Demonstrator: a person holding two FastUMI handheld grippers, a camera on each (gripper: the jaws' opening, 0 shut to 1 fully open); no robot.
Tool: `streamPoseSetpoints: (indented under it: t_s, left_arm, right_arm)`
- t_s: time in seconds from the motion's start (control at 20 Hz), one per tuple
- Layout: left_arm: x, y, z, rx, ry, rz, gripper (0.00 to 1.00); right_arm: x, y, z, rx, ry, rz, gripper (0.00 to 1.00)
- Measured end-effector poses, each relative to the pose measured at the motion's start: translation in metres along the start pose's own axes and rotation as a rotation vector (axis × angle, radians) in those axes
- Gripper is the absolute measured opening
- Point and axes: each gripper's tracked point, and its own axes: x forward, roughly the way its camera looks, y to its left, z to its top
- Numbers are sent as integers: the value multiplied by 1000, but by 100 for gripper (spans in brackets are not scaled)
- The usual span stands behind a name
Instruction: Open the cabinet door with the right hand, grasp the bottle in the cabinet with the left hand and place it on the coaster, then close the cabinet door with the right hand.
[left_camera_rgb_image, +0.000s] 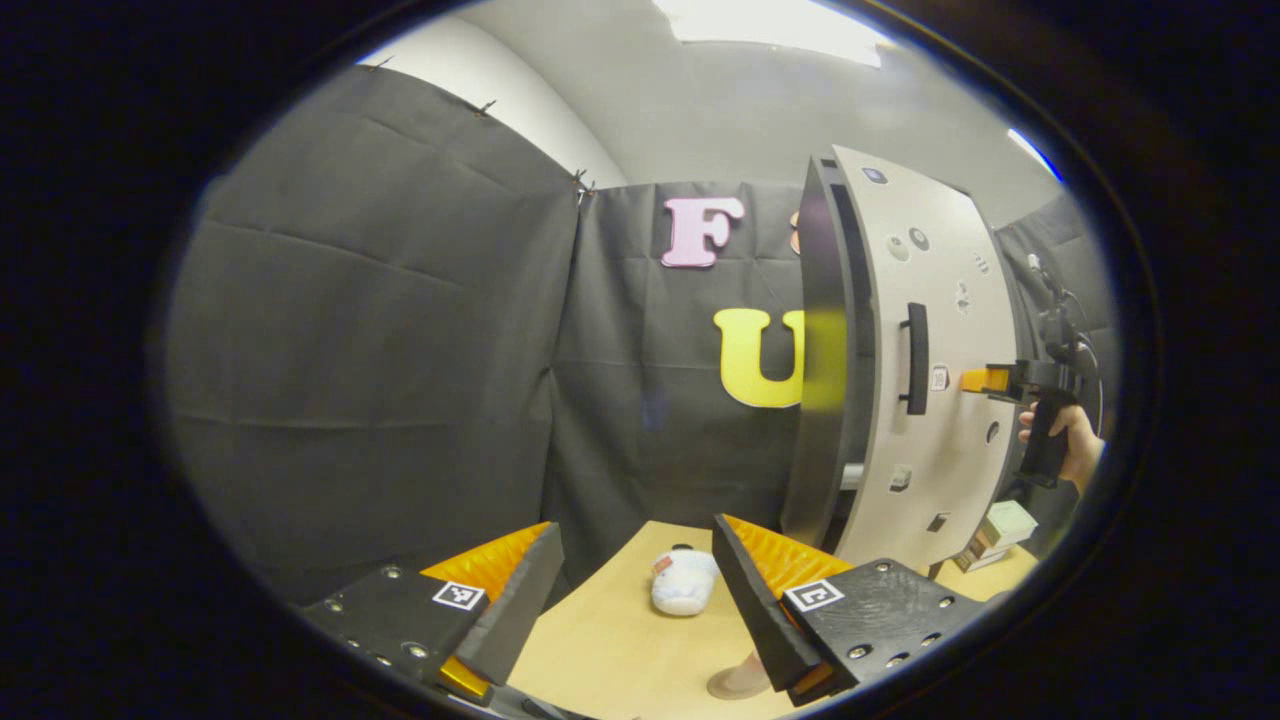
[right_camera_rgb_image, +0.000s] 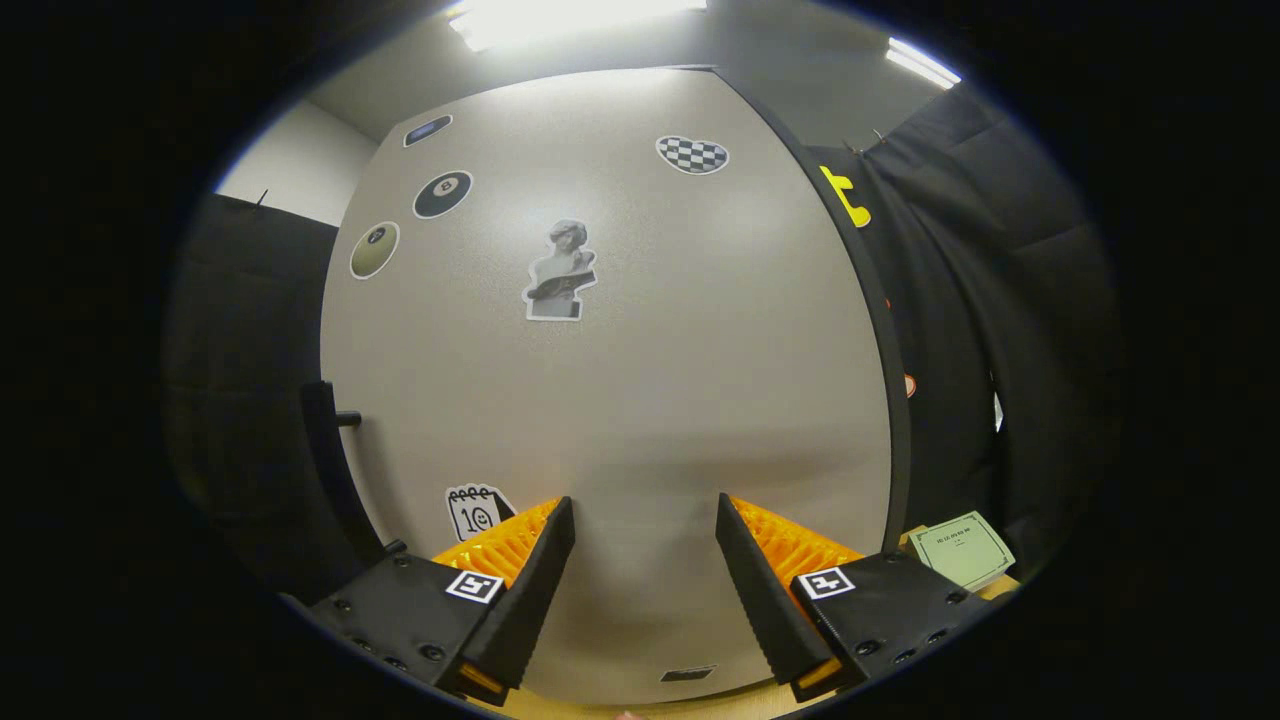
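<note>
A small white bottle (left_camera_rgb_image: 683, 583) with a dark cap rests on the wooden table (left_camera_rgb_image: 610, 650), just beyond my left gripper (left_camera_rgb_image: 635, 527), which is open and empty. A round tan coaster (left_camera_rgb_image: 735, 684) lies nearer, partly hidden behind one finger, apart from the bottle. The grey cabinet door (left_camera_rgb_image: 940, 400) with its black handle (left_camera_rgb_image: 915, 358) lies against the dark cabinet (left_camera_rgb_image: 822, 350); whether it is fully shut I cannot tell. My right gripper (left_camera_rgb_image: 975, 380), held by a hand (left_camera_rgb_image: 1078, 445), points at the door face. In the right gripper view my right gripper (right_camera_rgb_image: 643, 502) is open close to the door (right_camera_rgb_image: 620, 380), right of the handle (right_camera_rgb_image: 330, 470).
Black cloth walls close in the booth on the left and at the back. Small boxes (left_camera_rgb_image: 1000, 530) are stacked on the table right of the cabinet, and a pale green one (right_camera_rgb_image: 962, 548) appears in the right gripper view. Stickers dot the door face.
</note>
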Motion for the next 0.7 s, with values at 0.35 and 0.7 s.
streamPoseSetpoints:
  t_s: [0.35, 0.7]
  left_arm:
    - [16, -41, 17, 45, -16, -75, 93]
    - [31, -111, 30, 40, -39, -190, 93]
  right_arm:
    - [-56, -17, 24, -114, -50, 20, 91]
    - [-129, -75, 35, -222, -49, -41, 91]
